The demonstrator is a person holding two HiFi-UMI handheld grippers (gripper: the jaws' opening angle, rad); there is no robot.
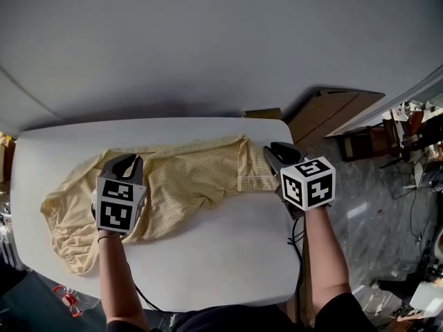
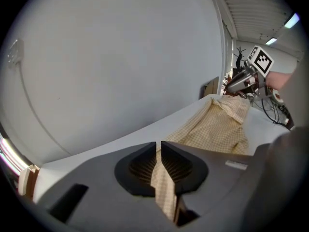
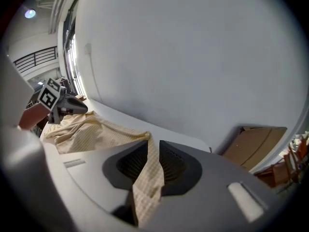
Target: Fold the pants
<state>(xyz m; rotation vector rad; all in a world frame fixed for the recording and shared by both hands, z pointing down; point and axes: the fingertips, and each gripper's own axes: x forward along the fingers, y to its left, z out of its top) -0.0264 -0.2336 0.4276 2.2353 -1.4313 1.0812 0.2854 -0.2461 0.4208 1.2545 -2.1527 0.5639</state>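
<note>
A plain pale grey wall (image 1: 208, 40) rises behind the white, round-cornered surface (image 1: 208, 268). To its right, brown cardboard sheets (image 1: 332, 113) lean near the wall on a mottled grey floor (image 1: 374, 206) strewn with cables (image 1: 414, 209). A strip light (image 2: 291, 21) glows overhead.

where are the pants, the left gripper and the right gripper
pants (image 1: 187, 178), head view, middle of the yellow checked fabric
left gripper (image 2: 158, 144), left gripper view, between its jaw tips, shut on fabric
right gripper (image 3: 153, 142), right gripper view, between its jaw tips, shut on fabric

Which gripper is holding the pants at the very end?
The right gripper, pinching the end of the pants near the right edge of the table; the left gripper pinches them partway along.
</note>
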